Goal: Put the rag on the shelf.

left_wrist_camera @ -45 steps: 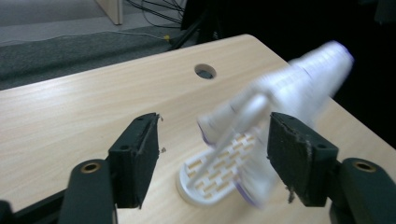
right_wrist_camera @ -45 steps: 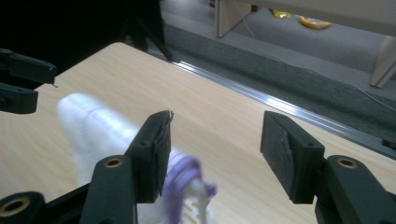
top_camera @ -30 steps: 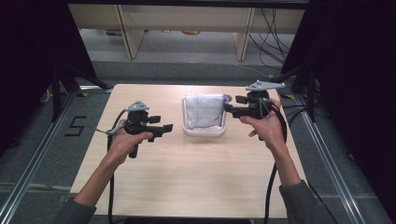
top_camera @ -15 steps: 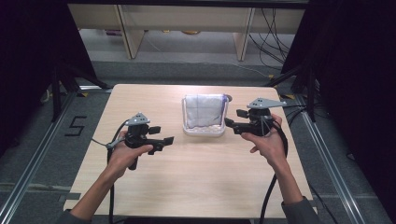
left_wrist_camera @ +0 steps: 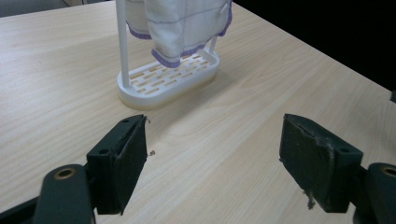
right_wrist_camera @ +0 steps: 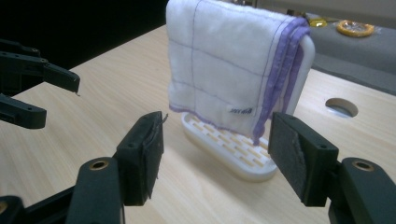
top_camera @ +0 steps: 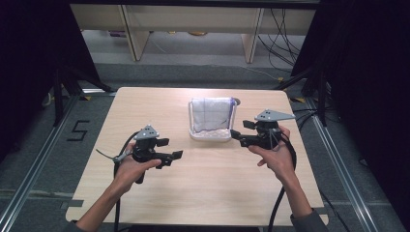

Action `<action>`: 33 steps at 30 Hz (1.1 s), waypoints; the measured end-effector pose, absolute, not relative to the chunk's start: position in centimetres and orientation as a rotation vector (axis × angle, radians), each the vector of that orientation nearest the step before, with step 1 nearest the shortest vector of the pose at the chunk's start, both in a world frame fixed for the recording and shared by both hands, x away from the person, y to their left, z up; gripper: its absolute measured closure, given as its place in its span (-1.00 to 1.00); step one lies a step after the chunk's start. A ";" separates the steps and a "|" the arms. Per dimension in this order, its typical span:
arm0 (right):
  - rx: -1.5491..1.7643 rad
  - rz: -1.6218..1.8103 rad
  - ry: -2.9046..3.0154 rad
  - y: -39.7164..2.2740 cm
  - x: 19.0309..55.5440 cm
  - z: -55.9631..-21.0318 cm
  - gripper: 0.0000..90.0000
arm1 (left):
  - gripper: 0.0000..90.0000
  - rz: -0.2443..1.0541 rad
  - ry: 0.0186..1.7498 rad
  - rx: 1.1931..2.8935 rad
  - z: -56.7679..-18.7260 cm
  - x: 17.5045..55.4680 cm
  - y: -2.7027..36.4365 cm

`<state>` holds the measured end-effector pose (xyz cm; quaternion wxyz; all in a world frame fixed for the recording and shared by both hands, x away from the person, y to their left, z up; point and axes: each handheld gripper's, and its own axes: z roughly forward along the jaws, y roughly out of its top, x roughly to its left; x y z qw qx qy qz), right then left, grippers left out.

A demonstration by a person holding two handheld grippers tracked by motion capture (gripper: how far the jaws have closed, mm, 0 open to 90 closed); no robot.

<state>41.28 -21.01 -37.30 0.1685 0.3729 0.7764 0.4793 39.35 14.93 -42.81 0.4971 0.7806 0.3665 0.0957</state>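
A white cloth with purple edging is draped over a white rack standing at about 12 o'clock from the table's centre, toward the far edge. The left gripper is held at roughly 8 o'clock from the rack, well apart from it, its jaws spread with nothing between them; they have just been opening. The right gripper is held at 3 o'clock, just beside the rack's base, its jaws also spread and empty, with the cloth's hanging corner seen between them in the right gripper view but not touched.

The step in hand is judged to be the approach to the cloth. A good grasp is likely made when each hanging edge is taken near the top, where the fabric is doubled over the bar, so that it is lifted straight up. The light rack may be tipped if the cloth is pulled sideways
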 end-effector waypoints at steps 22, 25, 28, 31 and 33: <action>1.104 1.324 2.251 -21.0 40.0 -40.6 -0.22 | -0.52 0.231 0.880 1.898 -45.3 37.1 15.1; 1.107 1.316 2.278 -20.8 39.5 -41.0 -0.23 | -0.53 0.223 0.870 1.912 -45.4 36.8 15.2; 1.107 1.317 2.283 -20.7 39.0 -41.2 -0.25 | -0.53 0.225 0.873 1.913 -45.5 36.5 15.3; 1.101 1.320 2.291 -20.9 38.4 -41.5 -0.31 | -0.53 0.219 0.874 1.908 -45.8 36.3 15.4; 1.122 1.347 2.293 -21.0 37.9 -41.9 -0.32 | -0.53 0.219 0.879 1.920 -46.0 36.1 15.5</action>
